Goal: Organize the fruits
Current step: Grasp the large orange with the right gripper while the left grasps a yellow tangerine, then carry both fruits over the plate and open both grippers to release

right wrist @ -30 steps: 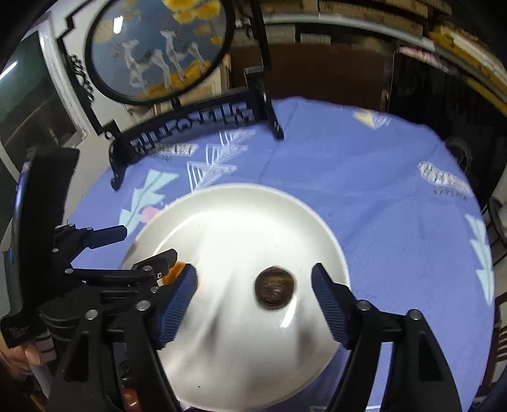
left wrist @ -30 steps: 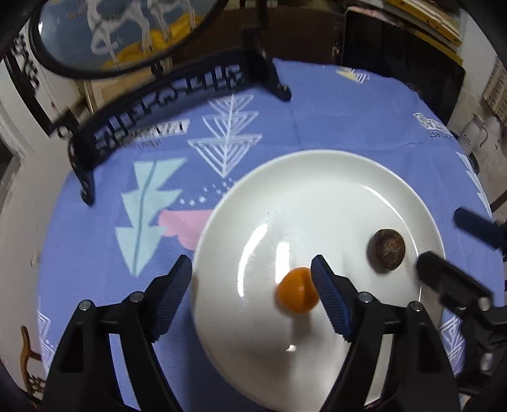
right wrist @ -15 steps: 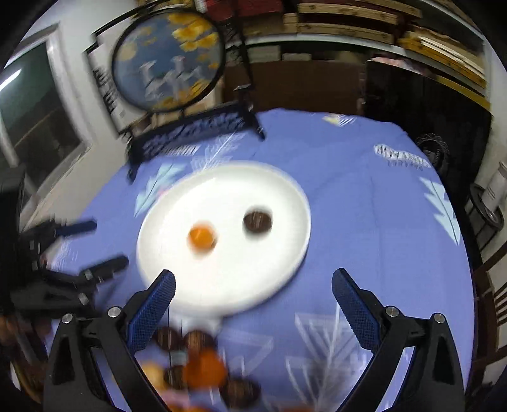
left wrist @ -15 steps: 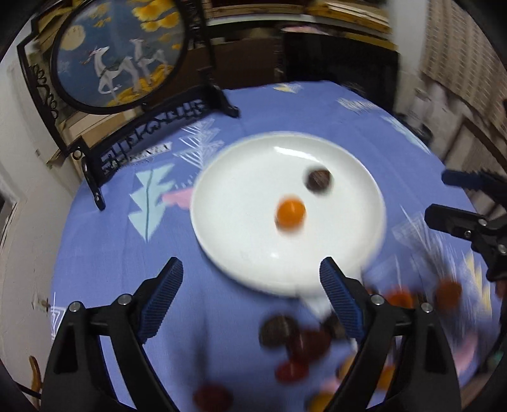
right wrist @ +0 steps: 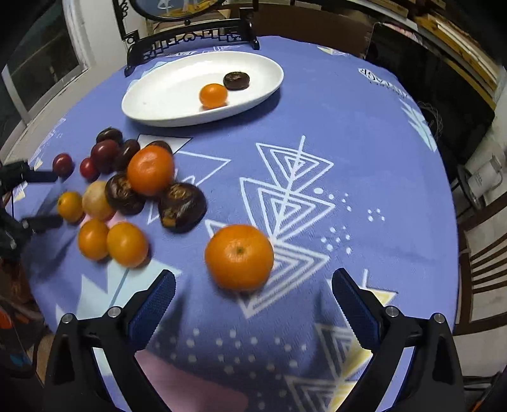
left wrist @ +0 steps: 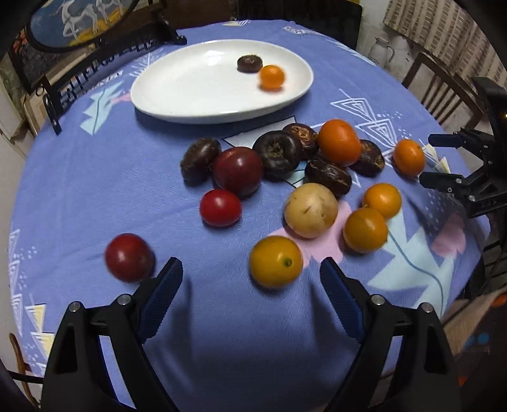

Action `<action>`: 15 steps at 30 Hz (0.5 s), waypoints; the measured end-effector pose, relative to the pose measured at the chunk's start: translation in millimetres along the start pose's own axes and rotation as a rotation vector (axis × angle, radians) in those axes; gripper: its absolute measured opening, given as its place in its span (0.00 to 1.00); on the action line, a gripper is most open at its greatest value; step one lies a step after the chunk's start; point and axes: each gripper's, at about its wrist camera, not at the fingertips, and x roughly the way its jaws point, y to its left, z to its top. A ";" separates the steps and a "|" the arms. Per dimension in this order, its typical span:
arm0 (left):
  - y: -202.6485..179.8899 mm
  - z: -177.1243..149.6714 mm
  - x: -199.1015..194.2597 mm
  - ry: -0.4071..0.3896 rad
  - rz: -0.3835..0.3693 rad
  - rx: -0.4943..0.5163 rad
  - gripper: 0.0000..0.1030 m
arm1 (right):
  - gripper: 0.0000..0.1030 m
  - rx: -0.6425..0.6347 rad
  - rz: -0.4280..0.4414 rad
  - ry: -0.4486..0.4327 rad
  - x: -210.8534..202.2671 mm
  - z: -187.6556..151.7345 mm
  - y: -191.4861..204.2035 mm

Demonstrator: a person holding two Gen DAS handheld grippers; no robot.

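Note:
A white plate [left wrist: 190,95] [right wrist: 164,104] at the far side of the table holds a small orange fruit [left wrist: 271,77] [right wrist: 213,95] and a dark brown fruit [left wrist: 249,63] [right wrist: 236,80]. Several orange, red, dark brown and one pale yellow fruit [left wrist: 310,209] lie loose on the blue cloth. My left gripper [left wrist: 250,285] is open and empty, with a yellow-orange fruit [left wrist: 275,261] just ahead of its fingers. My right gripper [right wrist: 253,290] is open and empty, with a mandarin [right wrist: 239,257] just ahead between its fingertips. Each gripper shows at the other view's edge.
A black carved stand [right wrist: 190,38] with a round painted panel [left wrist: 76,22] sits behind the plate. Wooden chairs [right wrist: 484,260] stand at the table's right edge. A red tomato [left wrist: 128,257] lies left of my left gripper's fingers.
Both grippers have pulled back from over the plate toward the near side of the table and opened wider. The orange and dark fruit stay on the plate. The loose fruit pile has come into view.

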 end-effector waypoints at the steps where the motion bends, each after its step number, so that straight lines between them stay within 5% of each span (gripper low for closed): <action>1: 0.1 2.3 6.2 0.007 0.000 -0.011 0.84 | 0.96 0.001 0.017 0.009 4.7 3.9 0.7; 2: 0.6 4.1 10.0 0.022 0.006 -0.017 0.84 | 0.89 -0.001 0.022 0.012 6.5 6.1 3.4; 4: 1.3 6.4 16.7 0.033 0.008 -0.035 0.81 | 0.53 -0.004 0.060 0.051 14.6 11.0 5.7; 5: 2.8 8.5 19.6 0.050 -0.009 -0.045 0.60 | 0.45 0.001 0.061 0.079 18.1 10.2 6.4; 7: 3.5 10.1 18.8 0.058 -0.016 -0.048 0.34 | 0.44 0.014 0.077 0.095 18.6 12.8 3.5; 11: 10.5 12.5 11.1 0.086 -0.061 -0.076 0.35 | 0.44 0.029 0.089 0.102 11.6 16.6 3.4; 15: 15.7 29.4 -13.2 0.032 -0.074 -0.091 0.35 | 0.44 0.040 0.100 0.039 -8.4 35.1 6.8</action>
